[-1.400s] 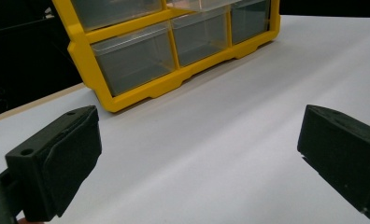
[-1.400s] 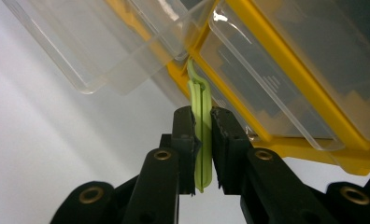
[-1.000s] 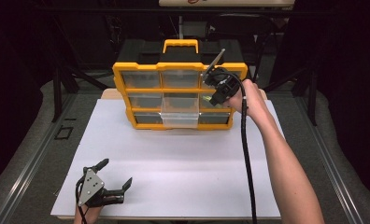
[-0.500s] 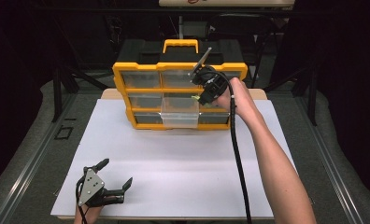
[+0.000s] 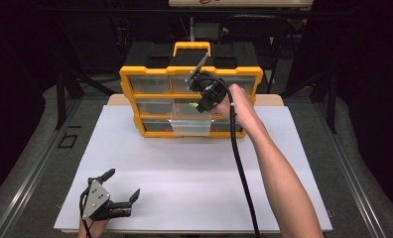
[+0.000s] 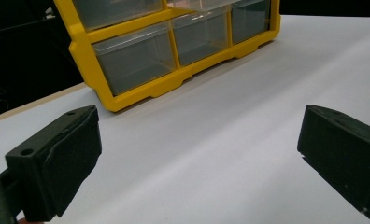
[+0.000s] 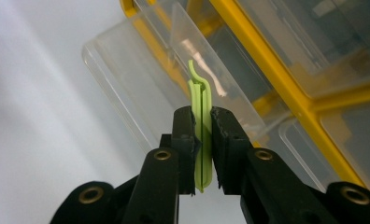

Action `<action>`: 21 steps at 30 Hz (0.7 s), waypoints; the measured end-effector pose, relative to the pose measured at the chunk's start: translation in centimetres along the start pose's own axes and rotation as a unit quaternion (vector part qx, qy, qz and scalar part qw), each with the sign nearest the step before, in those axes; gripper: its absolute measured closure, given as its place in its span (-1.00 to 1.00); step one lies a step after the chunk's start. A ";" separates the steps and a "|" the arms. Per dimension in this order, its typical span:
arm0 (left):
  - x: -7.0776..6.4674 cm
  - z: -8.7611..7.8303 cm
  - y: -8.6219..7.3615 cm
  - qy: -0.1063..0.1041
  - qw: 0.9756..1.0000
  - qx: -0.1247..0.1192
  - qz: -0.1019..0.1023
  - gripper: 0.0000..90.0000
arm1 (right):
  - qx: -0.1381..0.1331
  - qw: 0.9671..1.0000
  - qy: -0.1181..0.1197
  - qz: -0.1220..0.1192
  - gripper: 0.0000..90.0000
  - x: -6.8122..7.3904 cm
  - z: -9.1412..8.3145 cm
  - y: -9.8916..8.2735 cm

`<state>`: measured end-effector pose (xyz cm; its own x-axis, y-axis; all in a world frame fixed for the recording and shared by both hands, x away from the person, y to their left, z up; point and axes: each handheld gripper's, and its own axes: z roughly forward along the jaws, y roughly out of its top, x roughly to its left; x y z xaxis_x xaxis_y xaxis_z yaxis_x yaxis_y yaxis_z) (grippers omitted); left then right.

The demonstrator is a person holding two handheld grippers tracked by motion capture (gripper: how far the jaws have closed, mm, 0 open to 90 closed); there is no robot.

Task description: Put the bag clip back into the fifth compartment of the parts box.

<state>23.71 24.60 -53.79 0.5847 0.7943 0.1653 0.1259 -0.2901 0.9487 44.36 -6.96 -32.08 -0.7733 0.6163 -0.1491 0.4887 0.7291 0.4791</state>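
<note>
Green clip (image 7: 201, 135) sits edge-on between the right gripper's (image 7: 202, 140) two black jaws, clamped from both sides, its curled tip poking up past the pads; in the high view only a sliver of green (image 5: 193, 105) shows under the gripper body. Right gripper (image 5: 204, 99) hangs just above the pulled-out clear drawer (image 5: 190, 125), middle column of the yellow organizer (image 5: 130, 84); clip is over the drawer's open top, whether it touches the drawer wall can't be told. Nearest the person, left gripper (image 5: 122, 201) rests at the front-left of the white board (image 5: 194, 173), jaws spread wide, nothing between them, pads off everything but the surface below; its own view shows both pads (image 6: 57, 163) far apart with bare white board between. Open room: whole front and centre of the board is free, wide lane from the left gripper up to the organizer's base. Right forearm (image 5: 279, 178) and trailing cable (image 5: 241, 168) cross the board's right half diagonally. Board's front edge lies just below the left gripper, left edge near it too. Farther back, the organizer stands upright at the board's rear edge, remaining drawers shut; the open drawer juts forward over the board and is the one thing projecting into the lane. Yellow carry handle (image 5: 191, 47) sits on top, dark background behind.
</note>
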 end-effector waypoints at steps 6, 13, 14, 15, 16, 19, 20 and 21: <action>0.0 -0.1 0.0 0.000 1.000 -0.002 0.000 -1.00 | -0.005 1.000 0.002 -0.002 0.78 0.7 0.8 0.6; 0.0 0.0 0.0 0.000 1.000 -0.001 0.001 -1.00 | -0.001 1.000 0.005 -0.005 0.78 1.1 1.8 1.0; 0.0 0.0 0.0 0.000 1.000 -0.001 0.000 -1.00 | -0.003 1.000 0.004 -0.005 0.78 1.1 2.0 1.0; 0.0 -0.1 0.0 0.000 1.000 -0.001 0.000 -1.00 | 0.000 1.000 0.005 -0.005 0.78 1.1 2.1 1.0; 0.0 -0.1 0.0 0.000 1.000 -0.001 0.000 -1.00 | 0.000 1.000 0.005 -0.004 0.78 1.1 2.2 1.0; 0.1 -0.1 0.0 0.001 1.000 -0.002 0.000 -1.00 | 0.004 1.000 0.005 -0.002 0.78 1.0 2.7 0.8; 0.1 -0.1 0.0 0.001 1.000 -0.002 -0.001 -1.00 | 0.005 1.000 0.005 0.000 0.78 1.0 2.9 0.8; 0.0 -0.1 0.0 0.000 1.000 -0.002 -0.001 -1.00 | 0.008 1.000 0.006 -0.001 0.78 1.0 3.0 0.8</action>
<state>23.64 24.68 -53.76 0.5843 0.7950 0.1631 0.1247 -0.2865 0.9499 45.23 -4.90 -34.46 -0.7792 0.6109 -0.1404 0.4931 0.7357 0.4643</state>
